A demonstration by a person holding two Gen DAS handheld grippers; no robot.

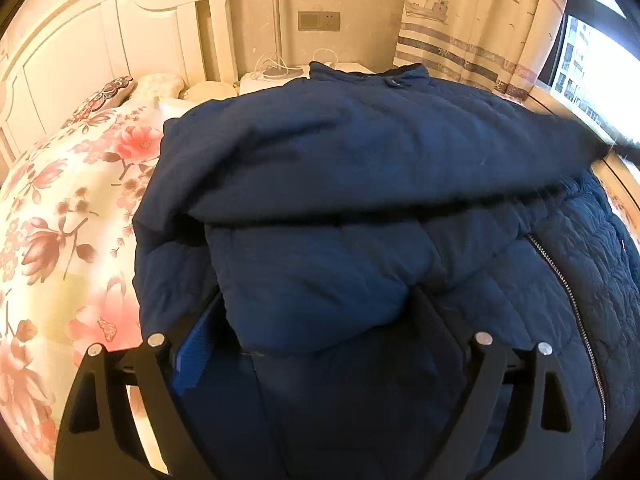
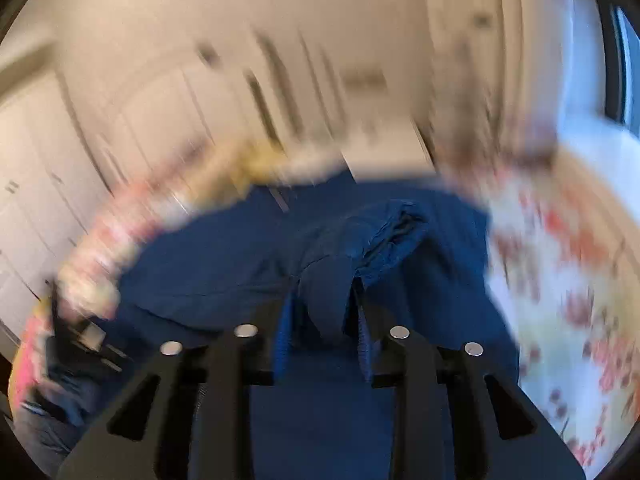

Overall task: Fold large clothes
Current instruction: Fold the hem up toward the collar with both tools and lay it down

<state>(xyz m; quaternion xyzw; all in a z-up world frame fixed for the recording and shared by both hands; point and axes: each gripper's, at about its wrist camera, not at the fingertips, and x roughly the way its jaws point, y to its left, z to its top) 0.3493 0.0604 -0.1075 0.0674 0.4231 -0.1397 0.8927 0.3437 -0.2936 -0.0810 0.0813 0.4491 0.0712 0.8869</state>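
Observation:
A large navy padded jacket [image 1: 360, 152] lies spread on the bed, one sleeve folded across its body. Another sleeve end [image 1: 312, 280] rests between the wide-apart fingers of my left gripper [image 1: 316, 304], which is open; its blue pads do not press the cloth. The jacket's zipper [image 1: 568, 292] runs down the right side. The right wrist view is blurred by motion. There my right gripper [image 2: 324, 312] is shut on a bunched fold of the jacket [image 2: 326, 292], which fills the narrow gap between the pads. The rest of the jacket [image 2: 200, 280] lies below.
The floral bedcover [image 1: 60, 220] [image 2: 560, 320] surrounds the jacket. A white headboard [image 1: 80, 40] and a pillow [image 1: 104, 96] sit at the back left. Behind the jacket stand a nightstand [image 1: 280, 76], a curtain [image 1: 472, 20] and a window [image 1: 600, 72]. Blurred white cupboard doors [image 2: 160, 120] show beyond the bed.

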